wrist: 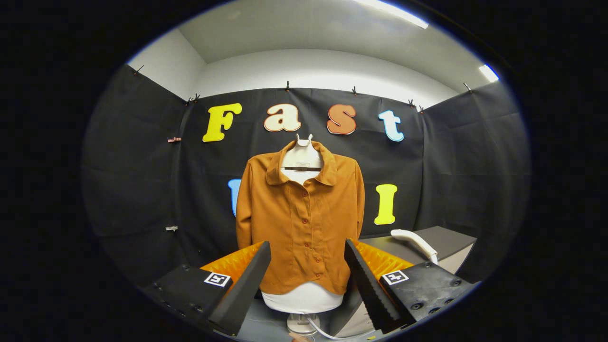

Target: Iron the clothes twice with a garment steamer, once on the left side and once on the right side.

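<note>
Shirt (301,223) on a white mannequin torso (303,298), straight ahead beyond the spread, empty gripper (306,270).
Rust-orange, collared, buttoned down the front. White garment steamer (415,242) lies on the grey table (451,240) beside it. No legible labels.

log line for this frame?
gripper: open, holding nothing | shirt: on stand, beyond fingers | steamer: on table, untouched

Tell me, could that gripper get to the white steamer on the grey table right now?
Probably yes: the gripper is open and holds nothing, and the steamer lies uncovered on the table, beyond its fingers beside the shirt.
</note>
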The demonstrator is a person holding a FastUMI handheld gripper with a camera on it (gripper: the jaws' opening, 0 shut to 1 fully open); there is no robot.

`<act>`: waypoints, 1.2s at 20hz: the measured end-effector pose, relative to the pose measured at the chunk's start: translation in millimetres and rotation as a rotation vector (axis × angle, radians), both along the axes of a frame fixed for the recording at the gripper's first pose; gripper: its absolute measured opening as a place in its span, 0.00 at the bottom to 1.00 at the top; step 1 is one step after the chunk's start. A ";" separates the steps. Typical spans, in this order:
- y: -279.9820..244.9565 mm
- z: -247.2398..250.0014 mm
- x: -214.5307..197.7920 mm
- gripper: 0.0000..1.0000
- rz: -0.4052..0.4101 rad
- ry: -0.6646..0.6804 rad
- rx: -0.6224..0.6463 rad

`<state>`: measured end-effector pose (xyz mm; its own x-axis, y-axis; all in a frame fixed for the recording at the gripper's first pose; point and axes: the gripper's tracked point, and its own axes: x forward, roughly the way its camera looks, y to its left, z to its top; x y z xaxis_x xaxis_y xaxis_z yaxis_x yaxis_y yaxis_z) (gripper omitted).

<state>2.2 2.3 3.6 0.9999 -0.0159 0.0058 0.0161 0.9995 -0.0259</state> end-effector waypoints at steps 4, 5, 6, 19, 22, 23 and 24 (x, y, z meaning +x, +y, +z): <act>3.3 -0.8 1.6 0.99 0.000 0.002 -0.003; 3.7 -1.4 1.8 0.99 -0.002 0.004 -0.005; 4.6 -1.7 2.5 0.99 -0.004 0.006 -0.006; 16.1 -5.7 12.3 0.99 -0.061 0.006 -0.014; 15.6 -9.3 14.6 0.99 -0.079 0.006 -0.015; 15.3 -10.3 15.6 0.99 -0.083 0.006 -0.015; 14.6 -11.7 17.5 0.99 -0.083 0.007 -0.009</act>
<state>19.7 16.9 -8.1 0.9951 -0.0987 -0.0010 0.0986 0.9945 -0.0354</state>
